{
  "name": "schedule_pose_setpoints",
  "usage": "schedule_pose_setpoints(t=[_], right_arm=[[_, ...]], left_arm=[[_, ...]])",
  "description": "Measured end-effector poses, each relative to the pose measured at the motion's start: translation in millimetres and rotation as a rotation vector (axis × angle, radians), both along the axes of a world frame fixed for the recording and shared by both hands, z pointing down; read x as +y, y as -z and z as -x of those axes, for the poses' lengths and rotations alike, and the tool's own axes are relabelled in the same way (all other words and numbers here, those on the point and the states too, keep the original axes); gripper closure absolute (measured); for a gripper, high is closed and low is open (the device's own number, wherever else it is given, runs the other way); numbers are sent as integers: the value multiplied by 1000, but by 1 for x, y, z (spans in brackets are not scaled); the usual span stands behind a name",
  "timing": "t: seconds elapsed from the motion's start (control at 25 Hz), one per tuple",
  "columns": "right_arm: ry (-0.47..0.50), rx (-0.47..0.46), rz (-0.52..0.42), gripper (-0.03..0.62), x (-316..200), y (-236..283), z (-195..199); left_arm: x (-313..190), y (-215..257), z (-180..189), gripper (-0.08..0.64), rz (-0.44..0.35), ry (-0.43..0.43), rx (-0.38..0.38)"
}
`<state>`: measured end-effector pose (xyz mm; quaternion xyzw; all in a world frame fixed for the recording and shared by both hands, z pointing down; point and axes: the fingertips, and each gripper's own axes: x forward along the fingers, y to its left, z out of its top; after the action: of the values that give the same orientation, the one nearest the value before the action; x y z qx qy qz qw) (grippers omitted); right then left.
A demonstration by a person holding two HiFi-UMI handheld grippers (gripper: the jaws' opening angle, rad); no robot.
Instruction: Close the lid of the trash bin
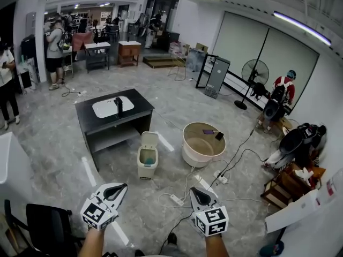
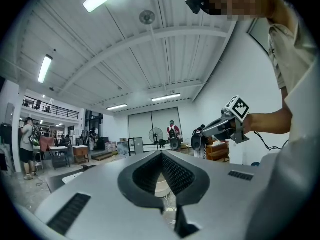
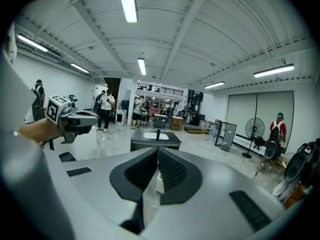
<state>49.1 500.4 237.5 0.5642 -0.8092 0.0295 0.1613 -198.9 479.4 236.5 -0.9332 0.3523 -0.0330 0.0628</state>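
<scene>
Head view: the trash bin [image 1: 147, 162] stands on the floor, well apart from both tongs, with its lid [image 1: 149, 140] raised upright at the rear edge. The left gripper [image 1: 121, 187] has its jaws closed tip to tip, holding nothing; the bin lies at its 1 o'clock. The right gripper [image 1: 194, 191] is likewise closed and empty; the bin lies at its 11 o'clock. A dark table [image 1: 88, 111] stands at the bin's 11 o'clock.
</scene>
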Motion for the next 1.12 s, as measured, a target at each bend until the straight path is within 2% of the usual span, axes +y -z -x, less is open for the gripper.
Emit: schedule_pose_setpoints(t=[0.08,0.2,0.48,0.72,1.04,1.12], right_arm=[[14,-10,2,566,-13,-4,-2],[37,-27,5,566,-39,-11,-5],[119,-59,21,566,-108,-16,-27],[163,-40,12,566,-167,-13,-69],[213,-52,30,566,-222,-20,-112],[222,-54,36,566,-235,-22,-125]], left_arm=[[-7,-2,0,546,16,19,-6],[-21,-3,-5,546,89,54,-6],[-67,-5,-28,546,53,127,-51],[-113,-6,-63,546,18,180,-43],[-153,-1,-113,546,101,238,-24],[-165,2,-125,546,95,250,-28]])
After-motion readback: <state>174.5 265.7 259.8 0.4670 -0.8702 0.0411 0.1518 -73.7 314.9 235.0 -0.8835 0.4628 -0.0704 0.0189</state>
